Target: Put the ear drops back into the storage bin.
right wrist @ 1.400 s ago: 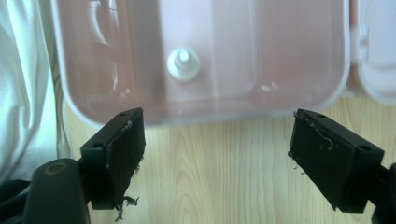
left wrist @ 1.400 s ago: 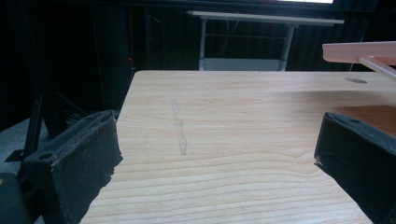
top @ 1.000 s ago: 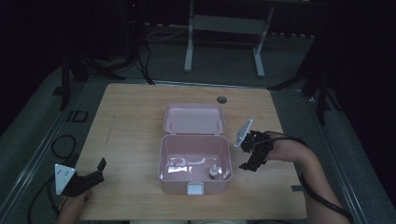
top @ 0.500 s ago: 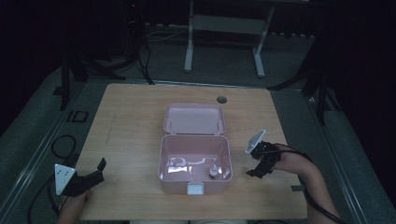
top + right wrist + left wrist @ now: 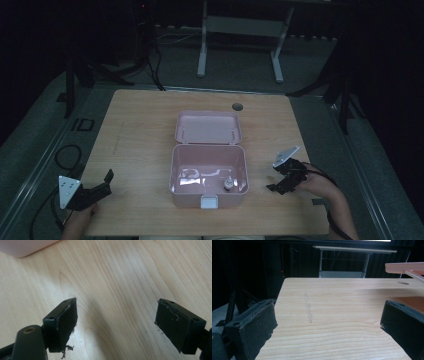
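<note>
Tool on my right [image 5: 285, 181] sits low over the counter [image 5: 145, 140], just right of the pink box [image 5: 209, 175], with its jaws spread and nothing between them; in the right gripper view I see bare wood between the pads [image 5: 62, 322] and a corner of the box [image 5: 22, 247] at top left. My left tool [image 5: 95, 190] rests near the counter's front left corner, well apart from the box, jaws likewise spread and empty.

The box stands open at the middle of the counter, its lid [image 5: 207, 127] thrown back and lying flat behind it. Inside I make out a small bottle-like thing [image 5: 229, 184] upright near the front right, and a pale cord or strip [image 5: 200, 175] curled on the floor of the box; I cannot tell what either is. A latch [image 5: 209, 202] hangs at the front wall.

I judge the loading is done or nearly so, as nothing loose lies on the counter. What looks left is to swing the lid down and fasten the latch.
</note>
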### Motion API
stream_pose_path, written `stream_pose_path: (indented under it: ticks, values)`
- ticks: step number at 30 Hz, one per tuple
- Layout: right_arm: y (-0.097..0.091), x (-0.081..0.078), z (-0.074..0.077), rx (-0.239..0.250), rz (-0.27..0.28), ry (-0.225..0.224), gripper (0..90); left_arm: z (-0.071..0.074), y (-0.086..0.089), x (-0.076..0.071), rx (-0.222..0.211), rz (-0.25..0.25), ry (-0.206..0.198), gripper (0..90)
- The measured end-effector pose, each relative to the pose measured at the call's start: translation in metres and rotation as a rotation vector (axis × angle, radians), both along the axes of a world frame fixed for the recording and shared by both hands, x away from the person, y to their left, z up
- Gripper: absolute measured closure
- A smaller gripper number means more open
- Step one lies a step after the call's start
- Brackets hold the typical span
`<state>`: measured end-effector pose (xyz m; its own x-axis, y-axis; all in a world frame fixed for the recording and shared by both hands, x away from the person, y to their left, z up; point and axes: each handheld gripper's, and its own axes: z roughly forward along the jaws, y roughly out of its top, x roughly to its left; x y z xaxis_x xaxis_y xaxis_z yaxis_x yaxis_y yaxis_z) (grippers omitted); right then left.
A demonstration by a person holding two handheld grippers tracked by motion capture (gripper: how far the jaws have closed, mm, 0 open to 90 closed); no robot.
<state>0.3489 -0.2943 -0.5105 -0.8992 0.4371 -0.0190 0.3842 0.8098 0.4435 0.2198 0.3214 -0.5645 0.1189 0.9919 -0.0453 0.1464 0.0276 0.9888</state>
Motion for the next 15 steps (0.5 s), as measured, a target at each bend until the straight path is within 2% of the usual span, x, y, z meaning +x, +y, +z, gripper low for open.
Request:
stream_pose_path:
  ticks: [2, 6, 10, 15]
  values:
    - [-0.004, -0.001, -0.004, 0.025, -0.034, -0.013, 16.8, 0.000, 0.000, 0.000, 0.000, 0.000, 0.000, 0.4]
    - [-0.011, -0.004, -0.010, 0.051, -0.101, -0.071, 16.8, 0.000, 0.000, 0.000, 0.000, 0.000, 0.000, 0.4]
    - [-0.016, -0.009, -0.017, 0.047, -0.171, -0.127, 14.8, 0.000, 0.000, 0.000, 0.000, 0.001, 0.000, 0.4]
    - [-0.017, -0.011, -0.023, 0.053, -0.222, -0.150, 13.8, 0.000, 0.000, 0.000, 0.001, 0.001, 0.000, 0.4]
